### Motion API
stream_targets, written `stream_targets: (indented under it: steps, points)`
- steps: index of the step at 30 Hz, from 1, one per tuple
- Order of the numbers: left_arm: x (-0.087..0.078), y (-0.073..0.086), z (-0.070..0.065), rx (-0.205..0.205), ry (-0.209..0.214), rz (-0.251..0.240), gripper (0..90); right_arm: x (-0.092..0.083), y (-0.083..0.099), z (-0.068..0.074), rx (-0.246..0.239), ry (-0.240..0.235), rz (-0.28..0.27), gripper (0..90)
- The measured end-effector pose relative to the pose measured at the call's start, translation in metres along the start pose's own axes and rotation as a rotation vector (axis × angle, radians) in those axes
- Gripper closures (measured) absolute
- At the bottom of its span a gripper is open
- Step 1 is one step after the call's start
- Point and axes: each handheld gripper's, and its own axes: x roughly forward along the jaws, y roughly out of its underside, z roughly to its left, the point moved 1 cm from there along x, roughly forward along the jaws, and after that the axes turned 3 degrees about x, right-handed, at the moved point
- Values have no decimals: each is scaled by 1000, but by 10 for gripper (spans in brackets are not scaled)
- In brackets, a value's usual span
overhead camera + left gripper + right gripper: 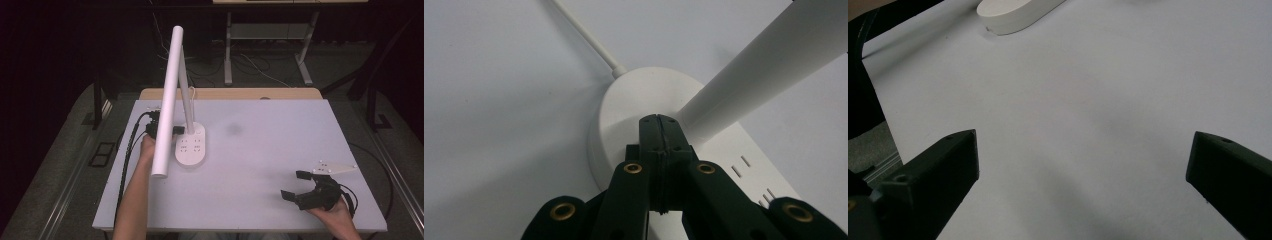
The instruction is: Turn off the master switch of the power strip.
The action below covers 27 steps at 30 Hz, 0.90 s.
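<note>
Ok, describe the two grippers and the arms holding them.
Both grippers are black with two jaws. The left gripper has brass-coloured rivets on its linkage and black cables trailing towards the person. The right gripper carries a grey three-cornered plate with small white dots. Both forearms are bare, no sleeves.

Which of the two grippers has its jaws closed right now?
The left gripper: its black jaws are pressed together at the white oval lamp base. The right gripper rests with jaws spread wide over the bare white tabletop.

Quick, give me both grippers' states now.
Left gripper: shut, tips at the lamp base, holding nothing.
Right gripper: open, empty, over the table.
</note>
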Motion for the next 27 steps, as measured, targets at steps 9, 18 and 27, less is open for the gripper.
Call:
stream_targets:
  steps: [9,18,27]
  points:
    - [1,-1,-1,-7,-28,5,900,0,0,1,-3,-1,0,1]
    - [0,-1,-2,1,-37,3,900,0,0,0,0,2,-1,1]
    - [-2,-3,-3,17,-33,-1,900,1,0,0,3,-1,-1,0]
